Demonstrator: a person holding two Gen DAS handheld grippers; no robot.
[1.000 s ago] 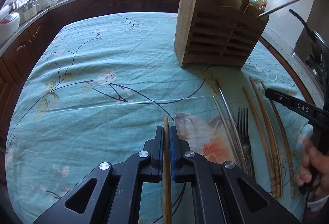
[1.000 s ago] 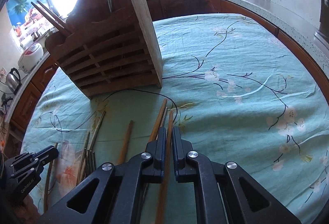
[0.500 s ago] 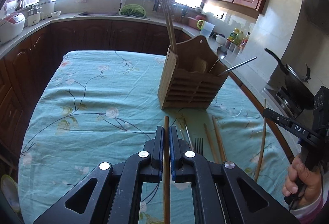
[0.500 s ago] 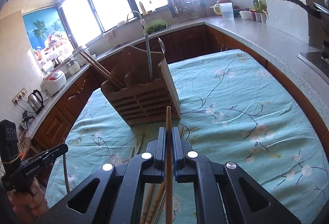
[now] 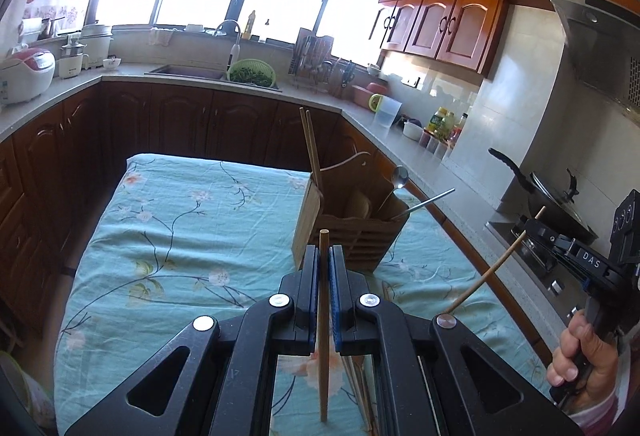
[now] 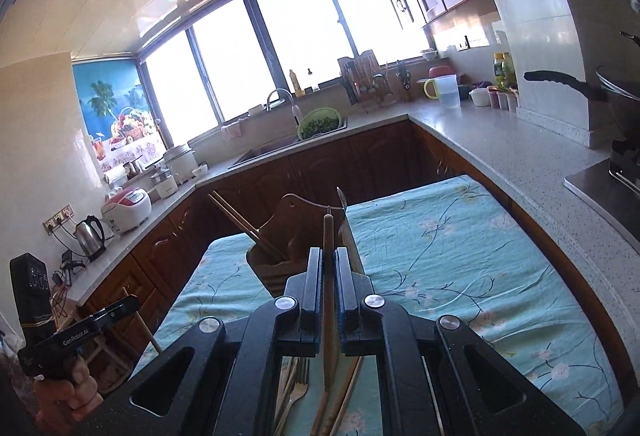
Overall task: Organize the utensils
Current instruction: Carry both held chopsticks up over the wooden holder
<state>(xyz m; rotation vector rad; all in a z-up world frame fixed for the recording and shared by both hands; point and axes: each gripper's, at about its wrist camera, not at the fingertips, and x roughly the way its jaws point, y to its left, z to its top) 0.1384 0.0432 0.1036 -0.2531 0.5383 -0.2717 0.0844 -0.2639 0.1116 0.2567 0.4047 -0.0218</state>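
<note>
Holding left: left gripper [image 5: 324, 268] clamps one chopstick [image 5: 322, 336], lower end hidden.
Wooden holder [image 5: 360, 232]: on tablecloth [image 5: 180, 236], partly covered.
Right: right gripper [image 6: 329, 272] pinches another chopstick [image 6: 328, 300].
Fork [image 6: 298, 384]: below, cut off.

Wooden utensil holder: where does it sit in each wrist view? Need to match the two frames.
Left wrist view: wooden utensil holder just right of centre, beyond the left hand-held gripper, chopsticks sticking up at its left end.
Right wrist view: holder at centre, partly behind the right hand-held gripper, chopsticks leaning left.
Shared landmark: green colander by the sink.
</note>
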